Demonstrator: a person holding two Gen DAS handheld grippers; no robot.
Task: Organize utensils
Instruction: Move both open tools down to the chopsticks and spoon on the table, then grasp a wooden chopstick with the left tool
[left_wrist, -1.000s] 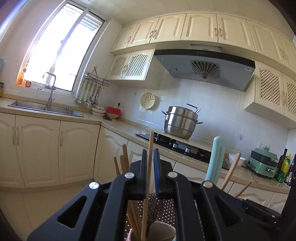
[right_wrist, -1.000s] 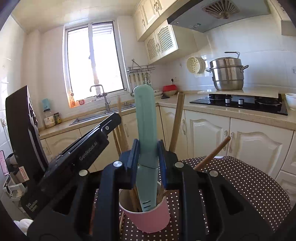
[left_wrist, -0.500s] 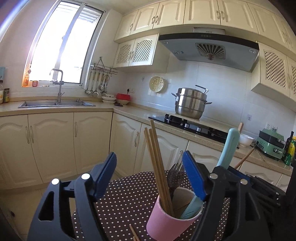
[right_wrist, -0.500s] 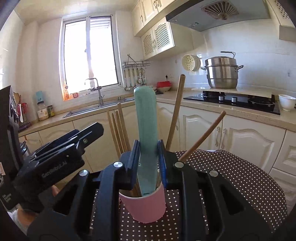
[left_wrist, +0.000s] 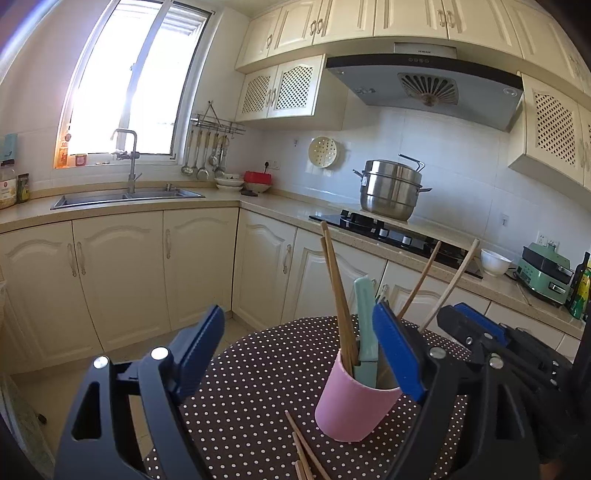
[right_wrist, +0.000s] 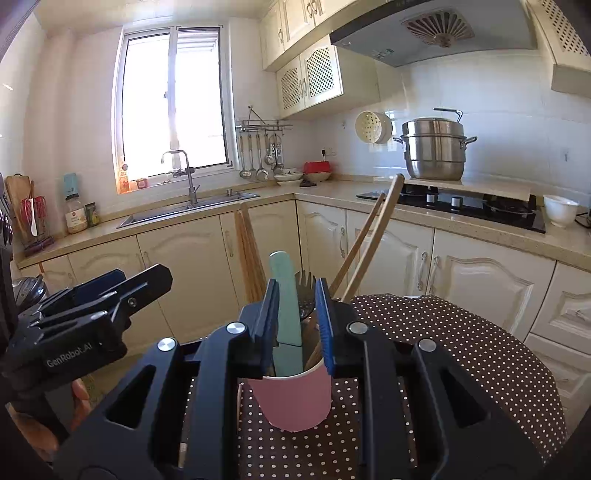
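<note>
A pink cup (left_wrist: 351, 402) stands on the polka-dot table (left_wrist: 258, 369). It holds wooden chopsticks (left_wrist: 338, 295), a teal-handled utensil (left_wrist: 365, 321), a fork (right_wrist: 306, 291) and two wooden handles (right_wrist: 373, 236). My left gripper (left_wrist: 299, 306) is drawn back from the cup, its jaws opening wide with nothing between the pads. Two loose chopsticks (left_wrist: 304, 452) lie on the cloth in front of it. My right gripper (right_wrist: 296, 284) points at the cup (right_wrist: 295, 402). The teal handle (right_wrist: 286, 306) shows through its narrow gap, apparently just past the fingertips, with a slit beside the right pad.
Cream cabinets and an L-shaped counter (left_wrist: 258, 206) run behind the table, with a sink (left_wrist: 125, 195), a black hob (left_wrist: 388, 232) and a steel pot (left_wrist: 391, 192). A hand (right_wrist: 79, 398) holds the left gripper (right_wrist: 110, 302) at the left of the right wrist view.
The left gripper let go of the chopsticks, opened wide and drew back; they now stand in the cup. The teal utensil sank lower and tipped away while the right gripper backed off slightly.
</note>
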